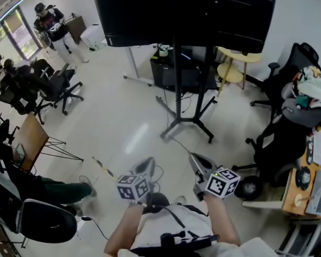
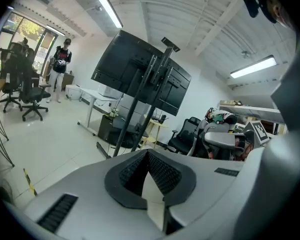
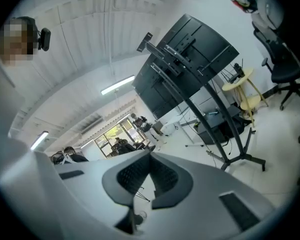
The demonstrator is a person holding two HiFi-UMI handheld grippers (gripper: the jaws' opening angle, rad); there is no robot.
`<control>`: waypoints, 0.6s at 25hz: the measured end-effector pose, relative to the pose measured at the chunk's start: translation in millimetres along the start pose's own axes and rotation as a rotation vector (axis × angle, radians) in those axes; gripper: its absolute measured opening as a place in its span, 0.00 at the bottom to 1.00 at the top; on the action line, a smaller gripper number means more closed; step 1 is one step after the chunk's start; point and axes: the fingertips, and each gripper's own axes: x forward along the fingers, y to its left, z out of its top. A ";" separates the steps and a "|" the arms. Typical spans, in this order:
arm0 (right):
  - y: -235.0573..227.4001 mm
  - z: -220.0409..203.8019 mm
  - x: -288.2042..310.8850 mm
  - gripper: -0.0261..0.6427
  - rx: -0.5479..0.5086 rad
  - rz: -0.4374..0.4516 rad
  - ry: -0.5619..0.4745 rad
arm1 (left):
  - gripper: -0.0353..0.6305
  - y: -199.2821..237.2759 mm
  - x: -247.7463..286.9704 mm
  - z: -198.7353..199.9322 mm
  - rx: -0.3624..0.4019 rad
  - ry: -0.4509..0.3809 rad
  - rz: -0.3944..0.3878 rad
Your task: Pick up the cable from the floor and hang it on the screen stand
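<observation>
— Nearest the lens, what did you have?

— Both tongs, held low in front of my white shirt [image 1: 150, 225]. My left gripper [image 1: 146, 164] and right gripper [image 1: 196, 157] were smooth grey plastic shells, each carrying a cube [image 1: 132, 187] of black-and-white square markers. In each gripper view the dark pads [image 2: 165, 174], stippled with a fine grid, met at the tips in a closed V with nothing between them.

— And the cable?

— The cable [image 1: 177, 143] lay on the floor [image 1: 123, 116]. It was a thin dark line running from the front foot of the screen stand [image 1: 177, 90] toward my right gripper's tip. Neither tong held it, and I could not tell whether it ran on under that tip.

— What stood around it?

— The stand was black metal tubing: upright posts over splayed, flat legs. It carried the screen [image 1: 187, 9], a broad, dark, slightly curved panel. The floor was pale and glossy, with a soft streak of reflected light. Just right of the stand stood a round, pale yellow two-tier side table [image 1: 232, 63]. Black wheeled office chairs [image 1: 56, 87] sat well off to the left, and more to the right.
</observation>
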 end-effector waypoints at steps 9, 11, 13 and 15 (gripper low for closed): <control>-61.5 22.6 28.3 0.05 0.009 -0.047 0.029 | 0.05 20.4 60.2 14.1 -0.038 0.016 -0.019; -74.9 31.4 46.0 0.05 0.009 -0.056 0.031 | 0.05 33.1 80.9 22.1 -0.039 0.019 -0.024; -88.0 45.9 66.8 0.05 -0.001 -0.072 0.044 | 0.05 47.1 107.6 35.0 -0.040 0.020 -0.029; -102.0 61.3 92.0 0.05 -0.021 -0.084 0.070 | 0.05 62.9 137.5 51.5 -0.047 0.017 -0.026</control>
